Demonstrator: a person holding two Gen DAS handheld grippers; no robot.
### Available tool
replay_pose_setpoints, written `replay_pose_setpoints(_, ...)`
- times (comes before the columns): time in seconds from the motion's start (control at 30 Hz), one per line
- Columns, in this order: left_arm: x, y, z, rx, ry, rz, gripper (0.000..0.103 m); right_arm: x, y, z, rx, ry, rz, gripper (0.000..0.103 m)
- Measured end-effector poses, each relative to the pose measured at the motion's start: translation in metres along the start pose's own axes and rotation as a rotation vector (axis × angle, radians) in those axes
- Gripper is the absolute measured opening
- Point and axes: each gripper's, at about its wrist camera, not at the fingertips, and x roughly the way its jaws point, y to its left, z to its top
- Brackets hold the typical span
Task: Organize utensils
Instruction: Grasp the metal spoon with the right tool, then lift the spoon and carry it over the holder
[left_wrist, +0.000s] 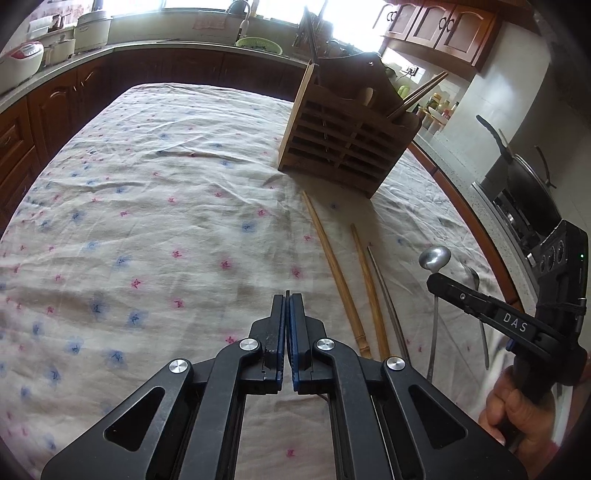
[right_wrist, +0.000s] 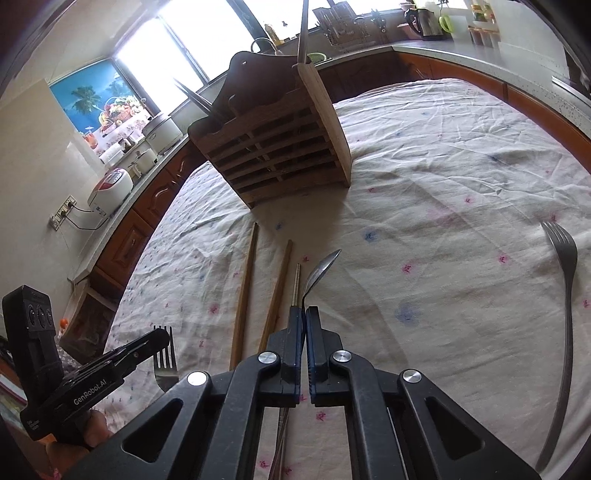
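Note:
A slatted wooden utensil holder (left_wrist: 343, 144) stands on the floral tablecloth (left_wrist: 155, 206) and holds chopsticks and a wooden spoon; it also shows in the right wrist view (right_wrist: 280, 147). My right gripper (right_wrist: 305, 312) is shut on a metal spoon (right_wrist: 320, 275) and holds it just above the cloth; the spoon's bowl shows in the left wrist view (left_wrist: 435, 257). Two wooden chopsticks (right_wrist: 244, 291) and one metal chopstick (right_wrist: 295, 284) lie beside it. My left gripper (left_wrist: 287, 297) is shut and empty above the cloth. One fork (right_wrist: 563, 317) lies at the right, another fork (right_wrist: 165, 360) at the left.
Kitchen counters with wooden cabinets ring the table. A rice cooker (left_wrist: 22, 64) and pots stand at the far left. A stove with a black pan (left_wrist: 524, 177) is at the right. A kettle (right_wrist: 424, 18) stands on the far counter.

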Motion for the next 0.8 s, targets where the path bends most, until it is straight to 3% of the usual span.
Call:
replay_pose_setpoints(0.33, -0.028, -0.009, 0.002, 0.038, -0.060, 0.015, 0.002, -0.023, 0.010, 0.001, -0.018, -0.052, 0.026, 0.003)
replay_pose_setpoints(0.8, -0.077, -0.011, 0.021, 0.041, -0.181, -0.011, 0.002, -0.064, 0.025, 0.014, -0.057, -0.208, 0.058, 0.003)
